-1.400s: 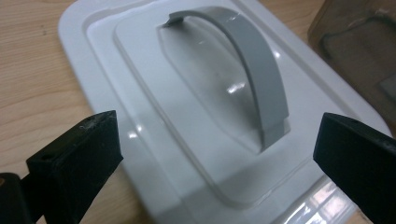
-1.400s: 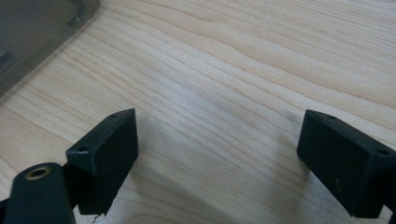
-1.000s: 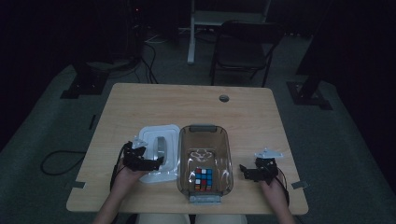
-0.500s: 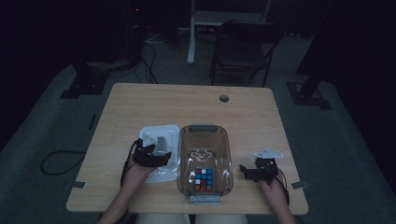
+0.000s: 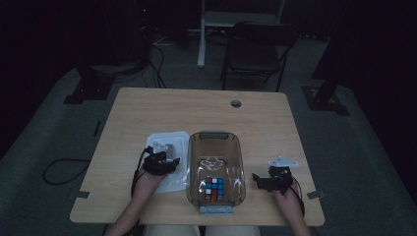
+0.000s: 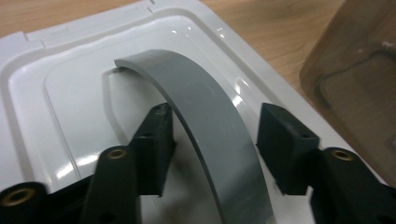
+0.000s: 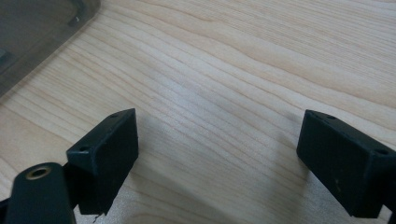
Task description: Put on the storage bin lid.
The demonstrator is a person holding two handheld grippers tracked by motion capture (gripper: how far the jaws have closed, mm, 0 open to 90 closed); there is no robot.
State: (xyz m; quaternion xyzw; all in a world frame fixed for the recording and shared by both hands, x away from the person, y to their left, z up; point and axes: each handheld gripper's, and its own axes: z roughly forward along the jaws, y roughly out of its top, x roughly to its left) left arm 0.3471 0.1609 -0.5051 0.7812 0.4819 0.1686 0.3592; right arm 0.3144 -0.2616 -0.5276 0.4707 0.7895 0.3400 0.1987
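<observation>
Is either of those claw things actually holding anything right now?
Not yet. The left gripper straddles the lid's grey handle, its jaws closing but not clamped. The right gripper is open over the table.

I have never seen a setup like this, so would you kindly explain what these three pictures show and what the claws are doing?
A person sits at a light wooden table with a hand-held two-jaw tool in each hand. The high view looks down from above the person; the other two come from cameras riding on each tool.

On the table lie a white plastic lid with a curved grey handle, and beside it a clear brownish plastic bin with a multicoloured puzzle cube inside.

The left claw straddles the grey handle; its jaws have just been closing, yet the right one is still clear of it, so nothing is gripped. The right claw is wide open over bare wood, holding nothing.
</observation>
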